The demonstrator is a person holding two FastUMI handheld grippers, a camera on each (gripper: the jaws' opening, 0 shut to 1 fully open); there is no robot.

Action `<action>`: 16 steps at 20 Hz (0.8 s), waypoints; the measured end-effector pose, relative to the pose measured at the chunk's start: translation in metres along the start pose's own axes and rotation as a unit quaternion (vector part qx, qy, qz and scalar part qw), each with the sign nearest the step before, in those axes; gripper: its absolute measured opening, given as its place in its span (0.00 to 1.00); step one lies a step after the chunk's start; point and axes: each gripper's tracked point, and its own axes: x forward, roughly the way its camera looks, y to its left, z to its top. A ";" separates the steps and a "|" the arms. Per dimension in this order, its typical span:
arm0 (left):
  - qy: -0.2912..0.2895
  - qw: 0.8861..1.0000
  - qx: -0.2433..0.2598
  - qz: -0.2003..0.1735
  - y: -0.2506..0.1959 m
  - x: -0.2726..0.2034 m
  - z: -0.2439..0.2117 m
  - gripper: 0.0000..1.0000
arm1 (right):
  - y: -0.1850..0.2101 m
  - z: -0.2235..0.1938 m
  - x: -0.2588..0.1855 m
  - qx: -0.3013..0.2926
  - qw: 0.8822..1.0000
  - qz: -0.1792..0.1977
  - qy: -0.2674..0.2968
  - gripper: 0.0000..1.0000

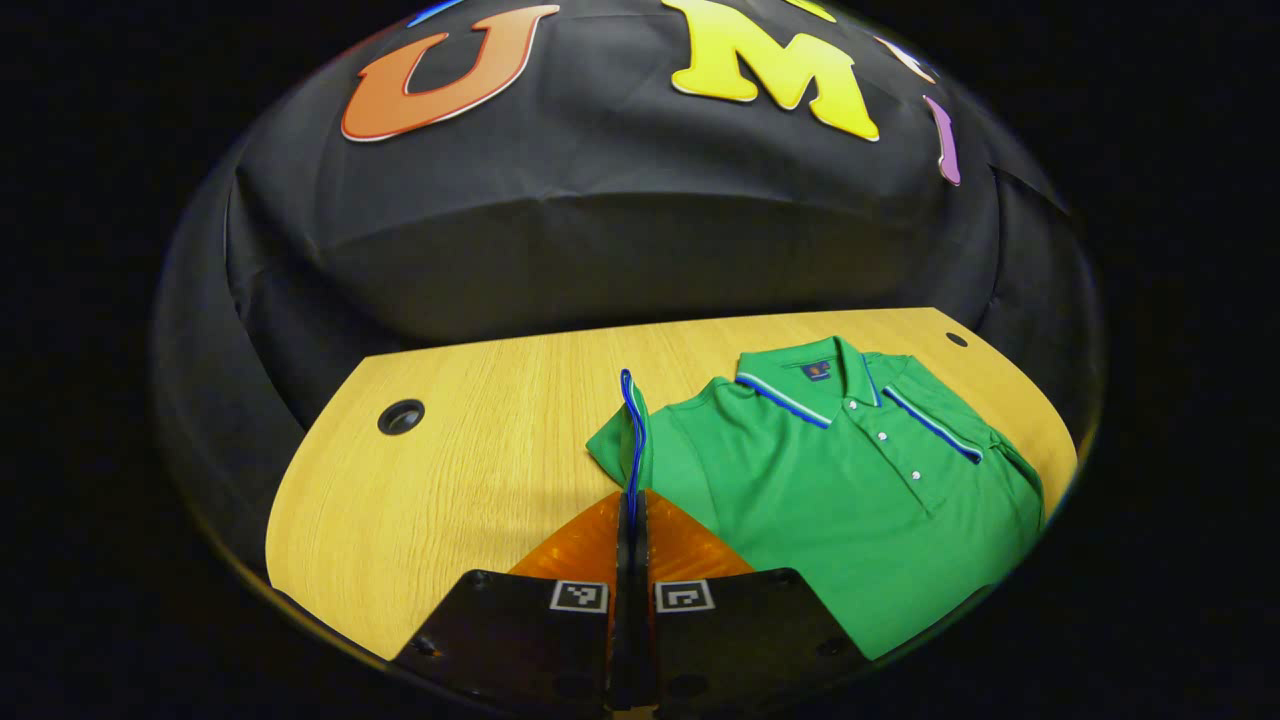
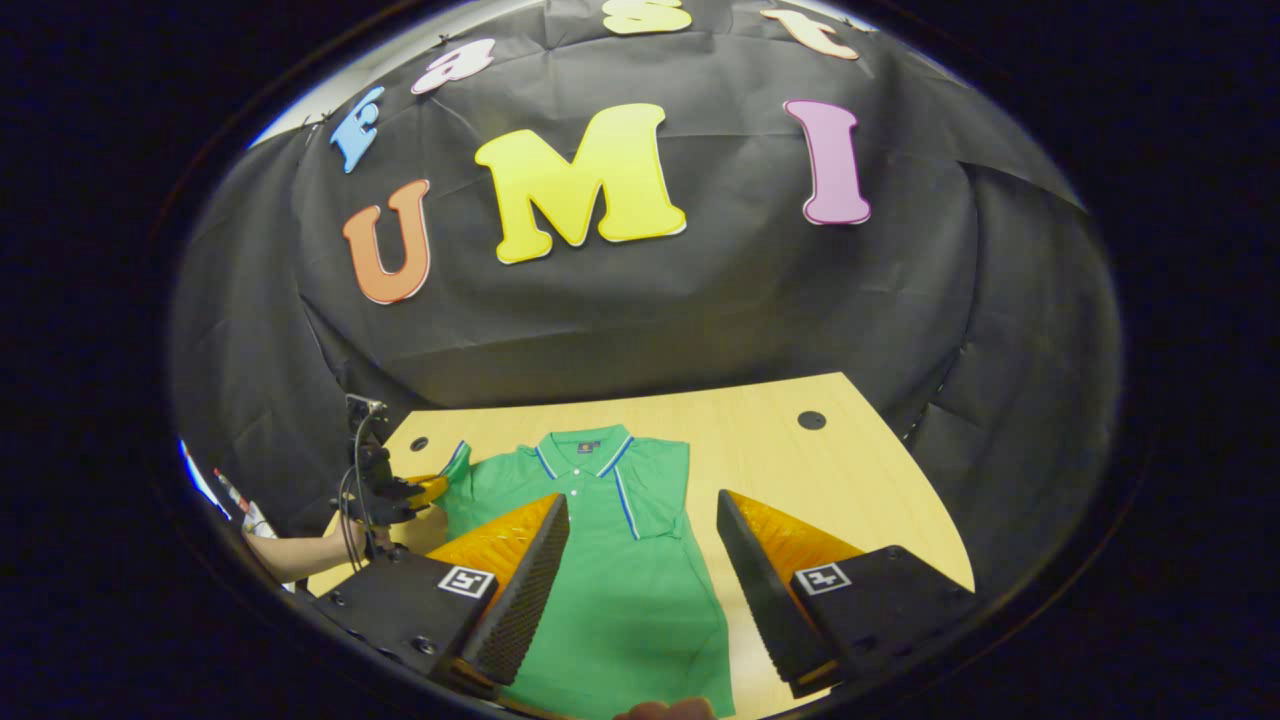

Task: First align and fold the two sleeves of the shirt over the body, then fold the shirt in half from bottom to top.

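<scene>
Left claw (image 1: 634,510) pinches shirt (image 1: 840,500) sleeve (image 1: 632,430) upright.

My left gripper (image 1: 632,510) pinches the sleeve (image 1: 630,430) at the shirt's (image 1: 830,500) left edge, lifted off the table (image 1: 470,450). My right gripper (image 2: 640,560) hangs spread above the shirt's body, the other sleeve (image 2: 660,480) folded inward.

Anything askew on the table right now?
Nothing damaged. The green polo shirt looks lopsided: one sleeve lies folded over the body, the other is pinched up off the wooden table by the left tool.
</scene>
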 end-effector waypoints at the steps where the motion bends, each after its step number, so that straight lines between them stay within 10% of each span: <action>1: -0.002 1.000 0.003 -0.002 -0.005 0.000 0.006 0.03 | -0.001 -0.001 -0.001 0.005 1.000 0.001 -0.001 0.90; 16: 0.056 0.998 0.017 -0.037 -0.098 0.030 -0.002 0.08 | -0.060 -0.019 -0.038 0.057 0.998 -0.037 -0.017 0.93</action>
